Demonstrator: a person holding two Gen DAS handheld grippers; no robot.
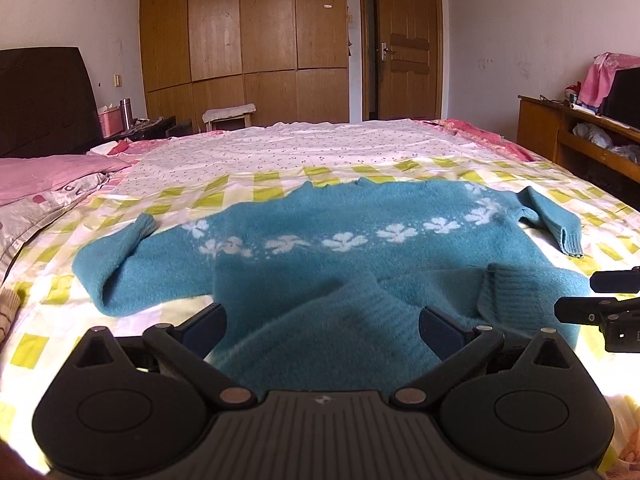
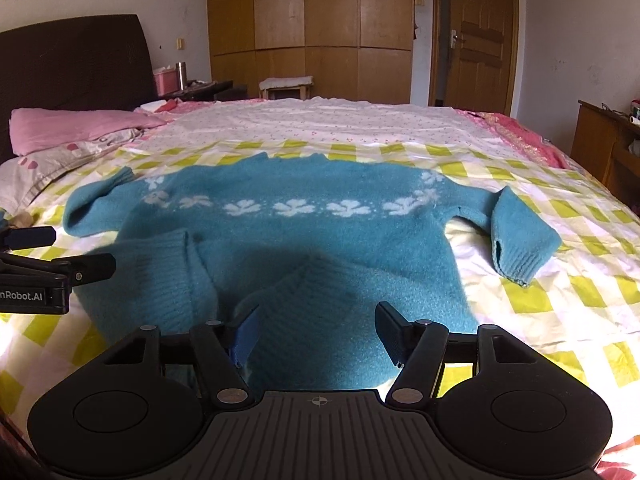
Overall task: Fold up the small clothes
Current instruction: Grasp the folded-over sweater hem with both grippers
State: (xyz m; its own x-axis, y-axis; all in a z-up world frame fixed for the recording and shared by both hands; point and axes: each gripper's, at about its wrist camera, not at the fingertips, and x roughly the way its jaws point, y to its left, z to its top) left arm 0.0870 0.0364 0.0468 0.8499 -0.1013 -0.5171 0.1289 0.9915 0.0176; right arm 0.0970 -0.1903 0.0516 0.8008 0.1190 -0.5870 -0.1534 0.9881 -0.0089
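Note:
A small teal knit sweater (image 1: 340,264) with a row of white flowers lies spread on the bed, also in the right wrist view (image 2: 304,236). Its hem is nearest me and bunched up; both sleeves lie out to the sides. My left gripper (image 1: 322,326) is open, its jaws wide apart over the left part of the ribbed hem. My right gripper (image 2: 316,334) is open over the right part of the hem. Each gripper shows at the edge of the other's view: the right one (image 1: 600,296), the left one (image 2: 44,260). Neither holds cloth.
The bed has a yellow-checked sheet (image 1: 520,176). Pink pillows (image 2: 76,124) and a dark headboard (image 1: 44,100) are at the left. A wooden wardrobe (image 1: 244,36), a stool (image 1: 228,114) and a door stand behind. A wooden desk (image 1: 576,132) is at the right.

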